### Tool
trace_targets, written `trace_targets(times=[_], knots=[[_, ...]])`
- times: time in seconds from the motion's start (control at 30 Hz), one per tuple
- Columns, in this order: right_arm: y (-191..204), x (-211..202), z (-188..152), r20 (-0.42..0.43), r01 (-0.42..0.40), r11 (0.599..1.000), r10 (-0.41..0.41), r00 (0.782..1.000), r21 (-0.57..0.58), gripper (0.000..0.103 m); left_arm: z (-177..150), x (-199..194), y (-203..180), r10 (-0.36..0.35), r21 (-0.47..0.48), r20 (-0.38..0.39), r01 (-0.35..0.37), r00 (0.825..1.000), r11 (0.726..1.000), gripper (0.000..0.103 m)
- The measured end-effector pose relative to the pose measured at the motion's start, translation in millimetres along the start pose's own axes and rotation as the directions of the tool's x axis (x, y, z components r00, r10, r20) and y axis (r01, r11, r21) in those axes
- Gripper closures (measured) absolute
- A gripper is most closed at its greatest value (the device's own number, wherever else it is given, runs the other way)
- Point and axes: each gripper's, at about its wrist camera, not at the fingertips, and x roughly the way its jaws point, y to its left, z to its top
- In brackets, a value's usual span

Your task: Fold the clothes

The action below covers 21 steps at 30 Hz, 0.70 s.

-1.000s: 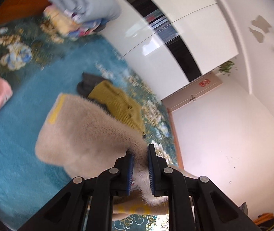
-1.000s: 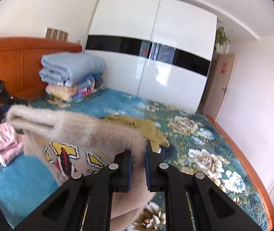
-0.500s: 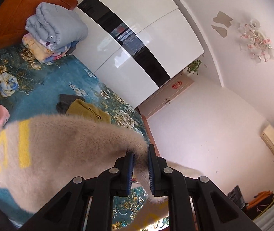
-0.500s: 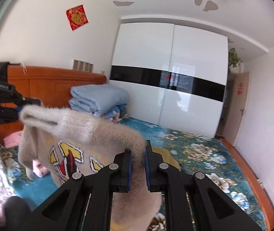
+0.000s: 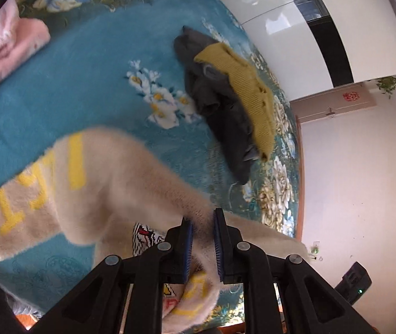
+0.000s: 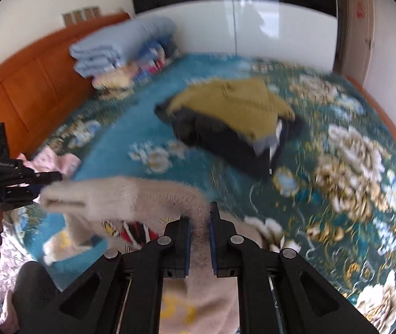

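A fuzzy beige sweater (image 5: 95, 183) with yellow lettering hangs between my two grippers above the teal floral bed. My left gripper (image 5: 202, 220) is shut on its edge; the sleeve with yellow letters trails to the left. My right gripper (image 6: 199, 218) is shut on the sweater (image 6: 142, 194) too, and the cloth stretches left to the left gripper (image 6: 35, 185), held by a hand. The sweater's red and yellow pattern shows below.
A mustard sweater (image 6: 234, 105) lies on a dark grey garment (image 6: 220, 144) on the bed (image 6: 337, 167). Pink clothes (image 5: 5, 50) lie at the left. Folded blue blankets (image 6: 120, 44) sit by the wooden headboard (image 6: 25, 83). A white wardrobe (image 5: 295, 27) stands behind.
Both grippers have dropped and tilted down toward the bed with the sweater still held; the views now show the bedspread instead of the ceiling and wall.
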Motion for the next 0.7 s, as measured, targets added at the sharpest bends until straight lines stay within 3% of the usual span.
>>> trace_targets(times=[0.17, 0.5, 0.7], knots=[[-27, 43, 1, -0.059, -0.010, 0.997, 0.015, 0.998, 0.076, 0.091, 30, 37, -9, 0.007, 0.021, -0.007, -0.007, 1.000, 1.000, 0.088], [-60, 110, 51, -0.068, 0.059, 0.993, -0.053, 0.996, 0.100, 0.091, 106, 125, -53, 0.144, 0.162, 0.003, -0.142, 0.990, 0.977, 0.088], [-77, 174, 55, -0.182, 0.074, 0.990, -0.051, 0.982, 0.123, 0.091, 122, 176, -28, 0.222, 0.138, -0.021, -0.217, 0.975, 0.966, 0.088]])
